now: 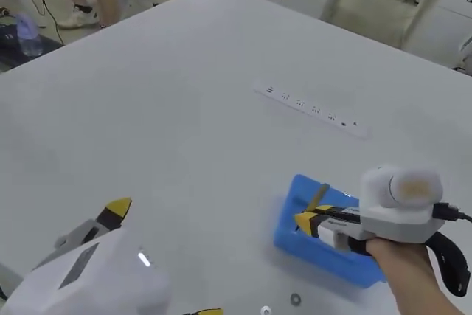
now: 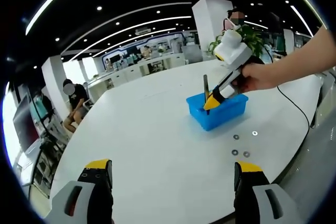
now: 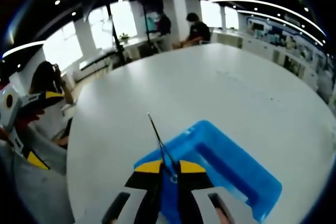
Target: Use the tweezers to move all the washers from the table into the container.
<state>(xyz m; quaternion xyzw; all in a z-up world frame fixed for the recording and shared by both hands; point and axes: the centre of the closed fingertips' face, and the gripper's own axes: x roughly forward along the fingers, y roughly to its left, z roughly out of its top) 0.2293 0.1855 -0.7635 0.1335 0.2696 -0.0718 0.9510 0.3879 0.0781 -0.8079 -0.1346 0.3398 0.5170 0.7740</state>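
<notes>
Hovering over the blue container (image 1: pixel 346 265), the right gripper (image 1: pixel 304 220) has its jaws pressed together on the tweezers (image 1: pixel 318 197), and the head view shows the slim tool slanting up out of the yellow tips! The person's hand (image 1: pixel 404 274) wraps the handle behind it. In the right gripper view, the right gripper (image 3: pixel 170 169) sits directly above the container (image 3: pixel 239 169), and the tweezers (image 3: pixel 157 136) run forward from between the two yellow tips, a thin dark line reaching past the tub's far corner in the picture. Whether a washer sits in the tweezer points, I cannot tell; they are too fine. Over to the left gripper (image 2: pixel 172 171): its jaws are spread wide apart, nothing between them, held low above the white table (image 2: pixel 157 145), well apart from the tub. From there the right gripper (image 2: pixel 212 103) shows tilted down into the container (image 2: pixel 220 120), with the tweezers (image 2: pixel 206 90) standing nearly upright at the tub's rim. And the washers (image 2: pixel 235 137): four of them lie flat on the table just beside the container, on the side toward the table's edge. The head view catches two washers (image 1: pixel 296 299) near the bottom, close to the tub. A white power strip (image 1: pixel 313 111) lies farther back on the table (image 1: pixel 184 108).
</notes>
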